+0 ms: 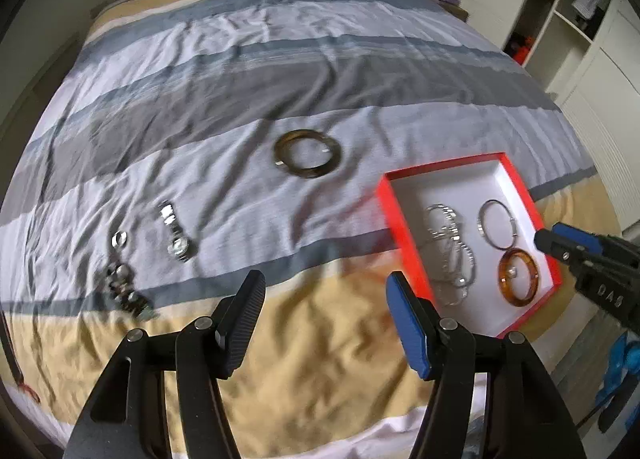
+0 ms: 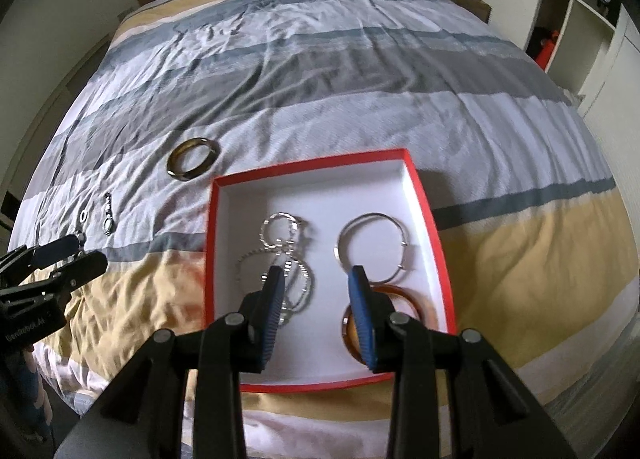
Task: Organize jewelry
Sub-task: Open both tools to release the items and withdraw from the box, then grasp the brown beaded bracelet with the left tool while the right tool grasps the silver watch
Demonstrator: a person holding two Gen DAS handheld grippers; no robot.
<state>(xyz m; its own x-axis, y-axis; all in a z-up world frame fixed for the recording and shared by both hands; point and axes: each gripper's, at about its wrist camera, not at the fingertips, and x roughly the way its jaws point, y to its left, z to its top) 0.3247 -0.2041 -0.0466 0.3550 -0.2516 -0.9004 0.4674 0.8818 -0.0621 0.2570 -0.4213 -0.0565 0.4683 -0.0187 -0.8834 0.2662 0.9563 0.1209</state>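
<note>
Amber bangle (image 2: 416,301) half hidden behind right hand-held gripper (image 2: 318,313) in box (image 2: 316,165).

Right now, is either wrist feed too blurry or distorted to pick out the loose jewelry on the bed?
Left wrist view: motion-smeared, the small silver pieces and red box edge streaked; dark bangle readable. Right wrist view: sharper, chain bracelets slightly smeared. Both bend strongly at the edges with dark corners.

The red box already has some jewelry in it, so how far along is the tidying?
Roughly halfway. The red box already holds silver chain bracelets, a thin silver bangle and an amber bangle. Both grippers, left gripper and right gripper, are open and empty. Left on the bed: the dark bangle, a watch, a small ring and a blurry metal cluster.
</note>
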